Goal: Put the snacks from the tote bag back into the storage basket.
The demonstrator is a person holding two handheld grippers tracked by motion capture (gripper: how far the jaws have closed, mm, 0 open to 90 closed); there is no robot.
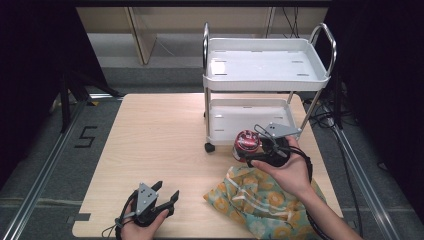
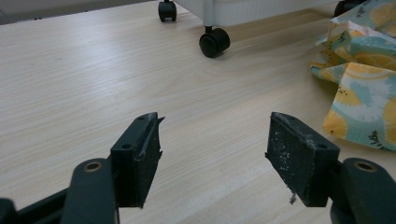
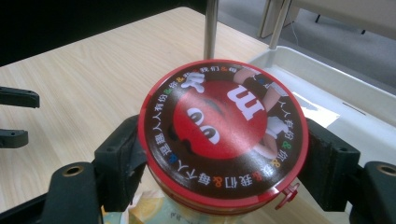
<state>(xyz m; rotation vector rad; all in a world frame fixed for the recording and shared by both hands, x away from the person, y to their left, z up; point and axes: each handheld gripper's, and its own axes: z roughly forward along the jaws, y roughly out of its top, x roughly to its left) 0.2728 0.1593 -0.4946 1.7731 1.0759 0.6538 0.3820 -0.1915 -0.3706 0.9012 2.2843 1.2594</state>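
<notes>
Round tin: red rim, dark brown lid ringed with small white characters and coloured ampersands; red centre bearing a white "m" and white cartoon eyes.
Cloth: pale teal ground, yellow-orange citrus slices, cream patches.
Tabletop: light wood grain, beige.
Cart: white trays, silver metal posts and handles, black castors.
Left tongs: black, pads flecked with pale specks.
Right tongs: black, with a grey three-cornered plate on top.
Floor: grey, with a black numeral "5" marked on it.
</notes>
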